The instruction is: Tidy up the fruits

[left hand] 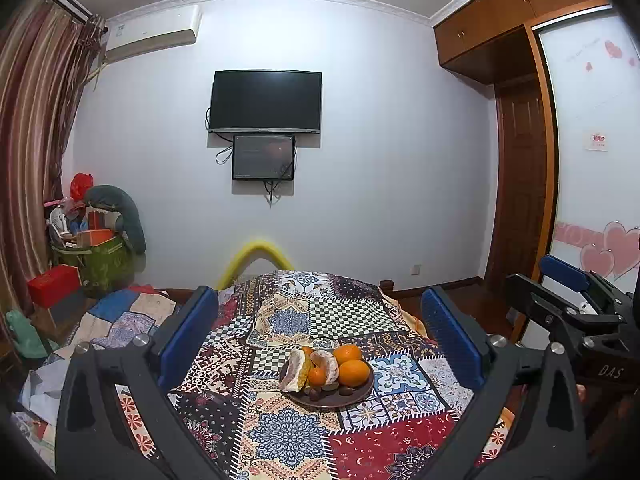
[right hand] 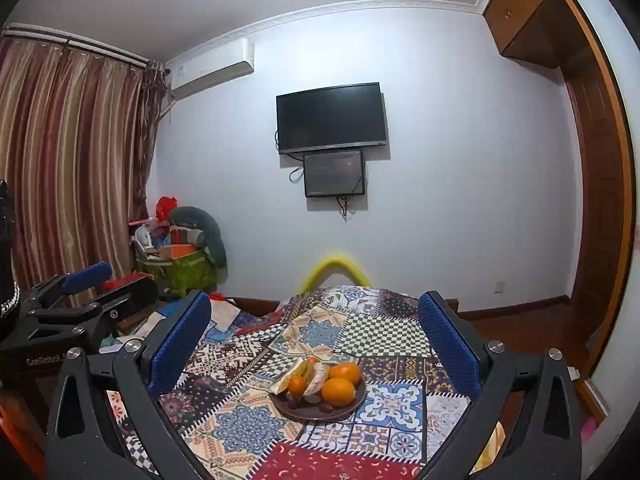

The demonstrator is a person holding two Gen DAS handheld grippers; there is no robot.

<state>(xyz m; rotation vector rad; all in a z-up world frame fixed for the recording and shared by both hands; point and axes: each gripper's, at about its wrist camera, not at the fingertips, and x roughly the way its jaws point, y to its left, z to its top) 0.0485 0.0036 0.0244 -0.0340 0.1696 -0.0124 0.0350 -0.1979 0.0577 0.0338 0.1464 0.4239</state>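
A dark brown plate (left hand: pixel 352 399) sits on a patchwork cloth and holds several oranges (left hand: pixel 353 373), peeled pale fruit pieces (left hand: pixel 325 366) and small dark fruits. It also shows in the right wrist view (right hand: pixel 304 412) with its oranges (right hand: pixel 338 392). My left gripper (left hand: pixel 320 340) is open and empty, held above and before the plate. My right gripper (right hand: pixel 316 340) is open and empty, likewise above the plate. The right gripper shows at the right edge of the left wrist view (left hand: pixel 568 292); the left gripper shows at the left of the right wrist view (right hand: pixel 80 292).
The patchwork cloth (left hand: pixel 288 432) covers the surface. A yellow curved tube (left hand: pixel 260 256) stands at its far end. A green bag of clutter (left hand: pixel 100 256) and a red box (left hand: pixel 54 290) sit at the left. A wardrobe (left hand: pixel 584 152) stands at the right.
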